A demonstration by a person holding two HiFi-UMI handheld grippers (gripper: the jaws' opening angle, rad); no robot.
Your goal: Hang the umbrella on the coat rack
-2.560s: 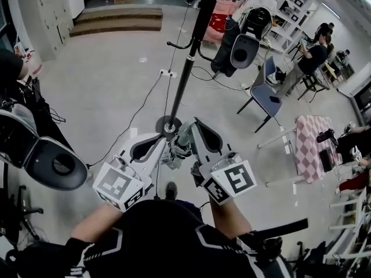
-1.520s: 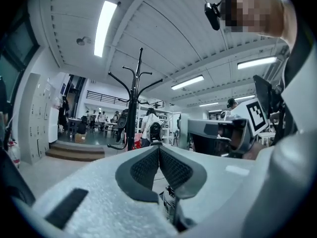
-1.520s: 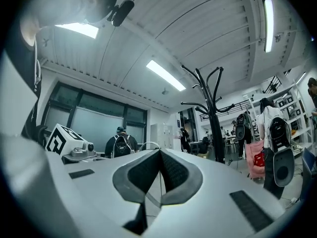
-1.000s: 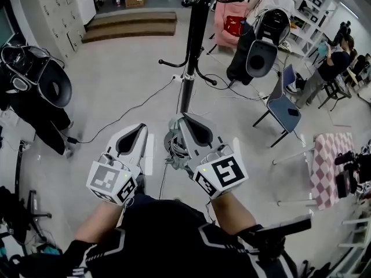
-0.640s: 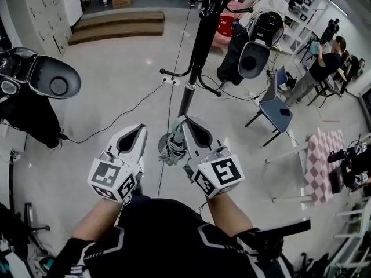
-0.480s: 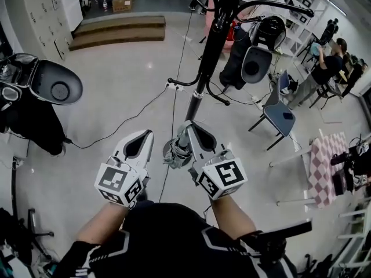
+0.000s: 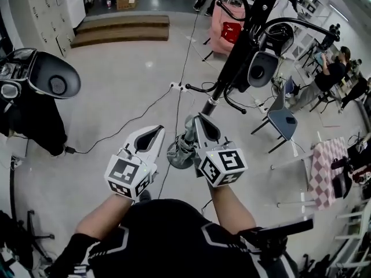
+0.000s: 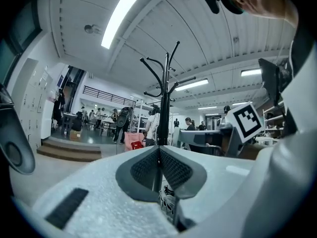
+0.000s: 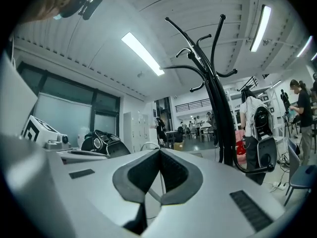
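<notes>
The black coat rack rises from its round base just ahead of my hands; low hooks stick out from the pole. It also shows in the left gripper view as a coat rack dead ahead, and in the right gripper view as a coat rack to the right. My right gripper is shut on a thin pale strap, and the folded grey umbrella hangs beneath it, next to the pole. My left gripper is shut and empty, a little left of the umbrella.
A black-and-grey machine head stands at the left and another behind the rack. A cable runs over the floor. A blue chair, a checkered table and people are to the right; wooden steps lie at the back.
Both grippers have moved forward toward the coat rack with the umbrella hanging under the right one. The rack's base now lies right beneath the gripper tips.
</notes>
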